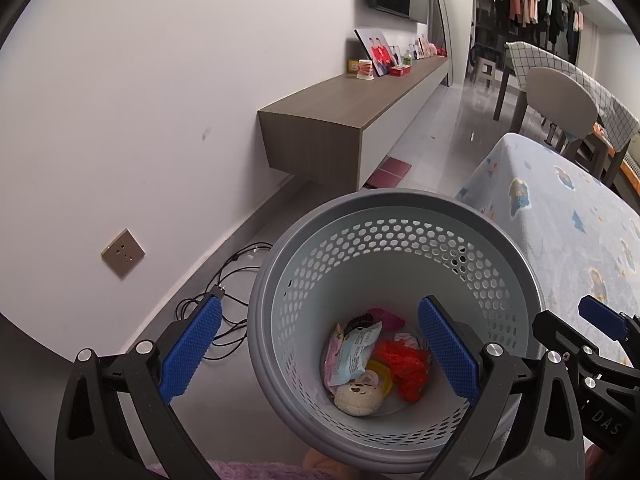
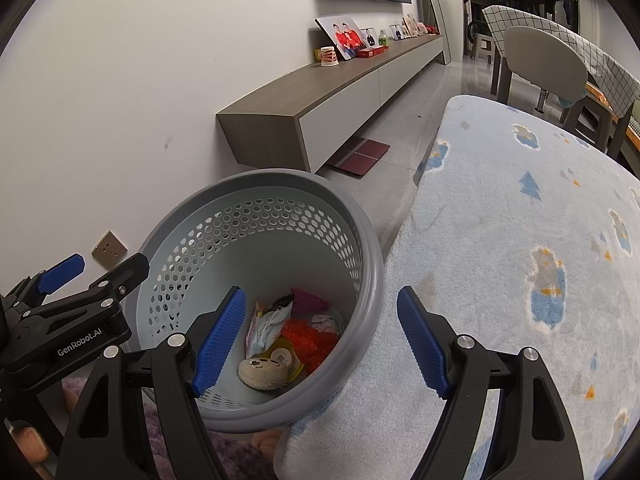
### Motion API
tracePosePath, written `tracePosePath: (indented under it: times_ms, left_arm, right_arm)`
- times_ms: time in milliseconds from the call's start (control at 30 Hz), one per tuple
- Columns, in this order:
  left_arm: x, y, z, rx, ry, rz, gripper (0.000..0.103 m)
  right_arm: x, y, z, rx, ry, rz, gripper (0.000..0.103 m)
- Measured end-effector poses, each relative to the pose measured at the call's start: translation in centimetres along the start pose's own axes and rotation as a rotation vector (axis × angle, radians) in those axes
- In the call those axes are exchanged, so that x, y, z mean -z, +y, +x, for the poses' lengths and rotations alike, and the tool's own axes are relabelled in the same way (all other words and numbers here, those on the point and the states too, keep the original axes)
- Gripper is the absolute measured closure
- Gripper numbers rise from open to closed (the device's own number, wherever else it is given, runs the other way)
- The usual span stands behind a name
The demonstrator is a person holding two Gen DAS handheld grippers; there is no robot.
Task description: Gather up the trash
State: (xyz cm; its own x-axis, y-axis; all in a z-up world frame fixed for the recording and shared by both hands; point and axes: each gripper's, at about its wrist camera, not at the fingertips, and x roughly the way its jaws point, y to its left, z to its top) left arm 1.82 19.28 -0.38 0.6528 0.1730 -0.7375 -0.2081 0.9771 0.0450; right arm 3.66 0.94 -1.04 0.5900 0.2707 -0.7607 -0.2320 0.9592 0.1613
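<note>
Left gripper [image 1: 320,354]: jaws apart, nothing between the pads, poised over the bin. Right gripper [image 2: 320,344]: jaws apart, empty, straddling the bin's rim. Waste basket [image 1: 394,208]: grey, perforated wall, standing on the floor beside the rug. Contents: wrappers [image 1: 352,354], red crumpled plastic [image 1: 404,364], a round bear-faced item [image 1: 358,396]. Collection appears largely done; no loose trash shows on the blue patterned rug [image 2: 520,240] or the grey floor. Room: white wall, floating wood cabinet [image 1: 352,120], cables [image 1: 224,292], wall socket, chairs beyond.
</note>
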Motion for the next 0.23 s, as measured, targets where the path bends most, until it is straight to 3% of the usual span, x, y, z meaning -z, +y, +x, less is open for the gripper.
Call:
tracePosePath:
  times_ms: [233]
  left_arm:
    - [-0.01,0.10,0.00,-0.005,0.001,-0.003,0.006]
  right_arm:
    - [0.02,0.00,0.02,-0.001,0.000,0.000,0.028]
